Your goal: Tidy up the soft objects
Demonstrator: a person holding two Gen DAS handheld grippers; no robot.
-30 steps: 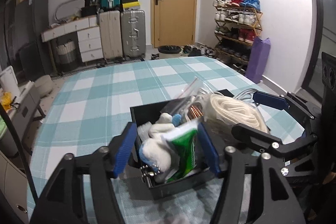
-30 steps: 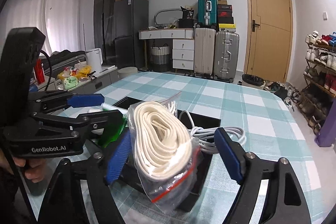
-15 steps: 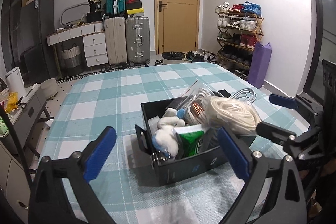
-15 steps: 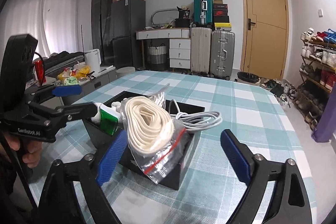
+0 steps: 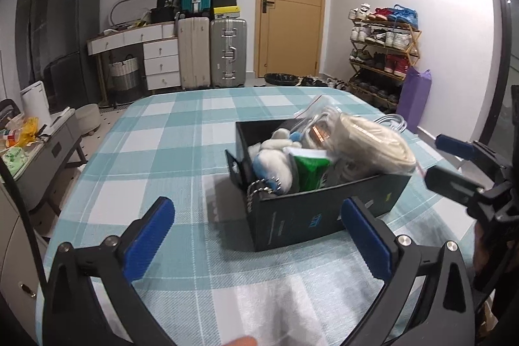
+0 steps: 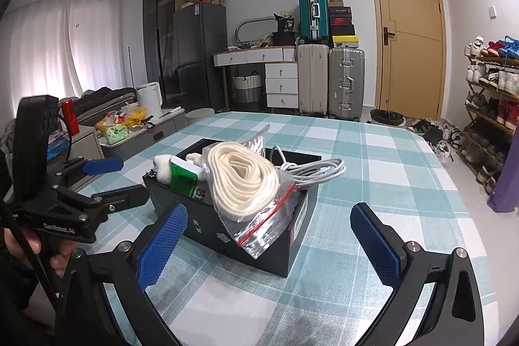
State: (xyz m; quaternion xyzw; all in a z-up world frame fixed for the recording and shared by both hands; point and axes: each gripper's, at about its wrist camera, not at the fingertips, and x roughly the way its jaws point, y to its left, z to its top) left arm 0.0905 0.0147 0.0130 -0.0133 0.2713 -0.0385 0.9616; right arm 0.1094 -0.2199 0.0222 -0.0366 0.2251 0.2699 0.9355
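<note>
Your left gripper (image 5: 258, 237) is standing wide open in the left wrist view, and its jaws have just been opening; nothing is being pressed between the blue pads, only the checked tablecloth (image 5: 168, 151) and the near corner of the black box (image 5: 324, 209) are showing in the gap. The box is lying ahead of this gripper and a little to the right, and its long side is running from near left toward far right. Inside it you are seeing the plush toy (image 5: 272, 161) at the near left end, the green packet (image 5: 311, 171) beside it, and the bag of white webbing (image 5: 366, 145) toward the right end, which is leaning over the rim. Your right gripper (image 5: 454, 161) is waiting at the right edge of this view, near that end of the box but apart from it. In the right wrist view, your right gripper (image 6: 267, 237) is also wide open with its jaws just opened, and it is gripping nothing. Here the box (image 6: 233, 232) is sitting straight ahead, between the two pads in the picture but further away than them. The bagged webbing (image 6: 246, 180) is hanging over the near wall, so I judge this hand is the nearer one for it. The white cable (image 6: 314, 171) is spilling over the right rim. Your left gripper (image 6: 107, 177) is standing at the left, nearer to the packet (image 6: 185, 177) and the toy.
</note>
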